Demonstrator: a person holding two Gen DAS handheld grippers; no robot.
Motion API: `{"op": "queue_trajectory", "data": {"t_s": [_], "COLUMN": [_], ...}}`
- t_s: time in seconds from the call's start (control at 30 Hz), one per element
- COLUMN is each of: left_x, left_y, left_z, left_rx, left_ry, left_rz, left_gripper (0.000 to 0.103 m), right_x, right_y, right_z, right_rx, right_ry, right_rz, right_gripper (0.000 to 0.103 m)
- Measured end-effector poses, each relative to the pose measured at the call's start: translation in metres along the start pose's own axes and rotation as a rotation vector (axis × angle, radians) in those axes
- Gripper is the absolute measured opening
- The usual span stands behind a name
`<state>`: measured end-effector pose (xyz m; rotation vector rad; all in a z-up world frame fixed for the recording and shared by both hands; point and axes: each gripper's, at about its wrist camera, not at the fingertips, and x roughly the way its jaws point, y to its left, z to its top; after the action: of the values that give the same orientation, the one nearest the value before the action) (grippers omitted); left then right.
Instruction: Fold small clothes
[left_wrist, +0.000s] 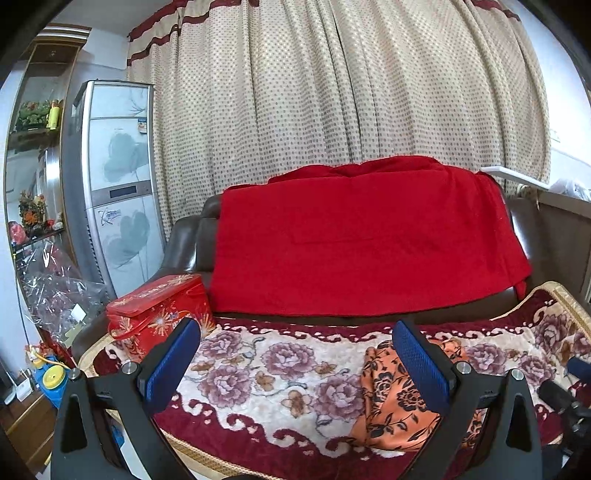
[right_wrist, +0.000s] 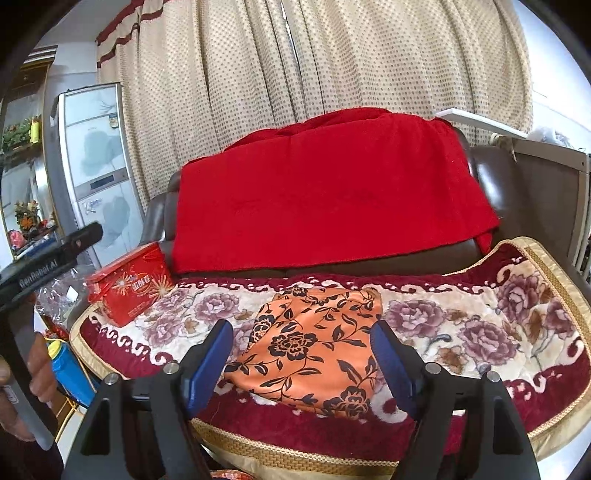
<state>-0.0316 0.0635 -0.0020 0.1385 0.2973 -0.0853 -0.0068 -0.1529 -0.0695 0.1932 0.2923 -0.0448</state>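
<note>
A small orange garment with a black flower print (right_wrist: 314, 343) lies folded into a compact shape on the floral sofa mat (right_wrist: 461, 332). My right gripper (right_wrist: 303, 354) hovers just before it, blue pads wide apart and clear of the cloth. In the left wrist view the garment (left_wrist: 391, 402) sits low at the right, partly behind the right-hand finger. My left gripper (left_wrist: 297, 354) is open over bare mat (left_wrist: 258, 369), holding nothing. The left gripper's black body (right_wrist: 51, 254) shows at the left edge of the right wrist view, with a hand (right_wrist: 37, 369) on it.
A red gift box (left_wrist: 159, 310) stands on the mat's left end. A red blanket (left_wrist: 362, 236) drapes the brown sofa back. Behind are a dotted curtain and a tall air-conditioner cabinet (left_wrist: 118, 177). Crinkled plastic and a blue toy lie on the floor at left.
</note>
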Motion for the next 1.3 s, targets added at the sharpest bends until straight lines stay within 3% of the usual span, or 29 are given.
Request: {"op": "queue_trajectory", "data": {"t_s": [0.83, 1.3], "left_x": [-0.029, -0.053], "left_y": [0.021, 0.024], "left_z": [0.005, 0.013], "left_rx": [-0.038, -0.042], "left_ry": [-0.058, -0.105], "left_rz": [-0.019, -0.048], "left_gripper": [0.103, 0.103], "right_x": [-0.048, -0.063], "right_y": [0.038, 0.038], "right_z": [0.012, 0.018], "right_rx": [-0.102, -0.100], "right_ry": [-0.129, -0.181], "right_rz": [-0.034, -0.038], "right_gripper": [0.080, 0.081]}}
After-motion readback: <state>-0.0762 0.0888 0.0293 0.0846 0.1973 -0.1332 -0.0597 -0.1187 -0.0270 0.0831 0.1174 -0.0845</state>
